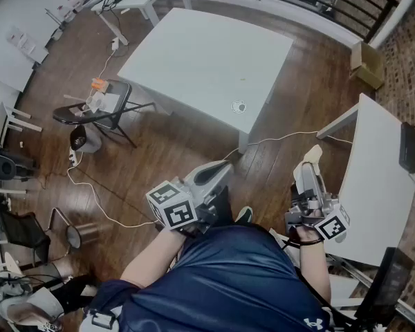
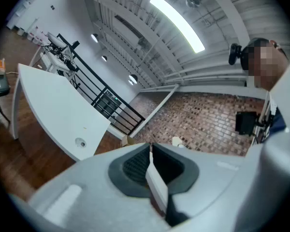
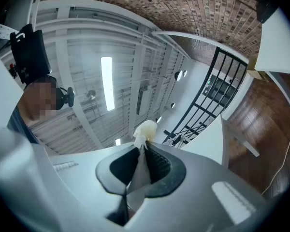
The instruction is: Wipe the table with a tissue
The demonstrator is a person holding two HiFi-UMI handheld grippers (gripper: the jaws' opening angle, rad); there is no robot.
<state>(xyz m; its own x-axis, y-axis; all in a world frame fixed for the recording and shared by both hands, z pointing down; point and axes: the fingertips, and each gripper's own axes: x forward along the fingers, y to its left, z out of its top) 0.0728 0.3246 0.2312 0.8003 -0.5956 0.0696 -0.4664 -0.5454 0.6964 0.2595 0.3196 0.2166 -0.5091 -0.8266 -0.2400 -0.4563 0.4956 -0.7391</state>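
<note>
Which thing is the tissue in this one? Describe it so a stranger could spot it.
Below the big white square table, find the right gripper at the person's right side. A small cream-white crumpled tissue pokes from its shut tip; the left gripper shows none.

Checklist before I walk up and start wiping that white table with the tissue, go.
1. Tissue pinched in the right gripper: ok.
2. Left gripper free, jaws together on nothing: ok.
3. Table within reach: not ok, it stands ahead across open floor.
4. Mark to wipe found: ok, near the table's front corner; what it is, cannot tell.
5. Walking path free: not ok, a cable lies across the floor.
</note>
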